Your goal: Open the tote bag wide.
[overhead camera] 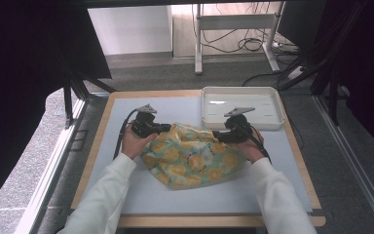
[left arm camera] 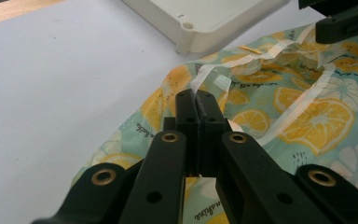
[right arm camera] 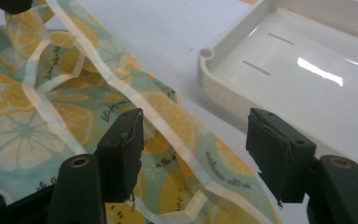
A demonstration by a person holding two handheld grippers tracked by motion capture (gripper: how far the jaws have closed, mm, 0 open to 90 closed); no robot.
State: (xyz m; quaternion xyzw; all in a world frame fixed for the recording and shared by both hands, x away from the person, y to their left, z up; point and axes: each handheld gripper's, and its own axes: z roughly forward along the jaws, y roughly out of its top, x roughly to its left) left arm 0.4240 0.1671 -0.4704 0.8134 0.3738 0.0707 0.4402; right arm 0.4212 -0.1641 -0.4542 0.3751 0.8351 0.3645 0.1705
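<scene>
On my left, the left gripper [left arm camera: 198, 105] has its fingers pinched shut on the white-taped hem of the lemon-print cloth [overhead camera: 191, 156], anchoring that end, I'd say, so the fabric can be pulled flat. The cloth lies crumpled mid-surface, its long axis running left to right, parallel to the near edge. My right gripper [right arm camera: 193, 154] hovers over the opposite hem with fingers fairly wide, gripping nothing. Beyond it, the white tray [overhead camera: 208, 119] sits at the far right corner.
</scene>
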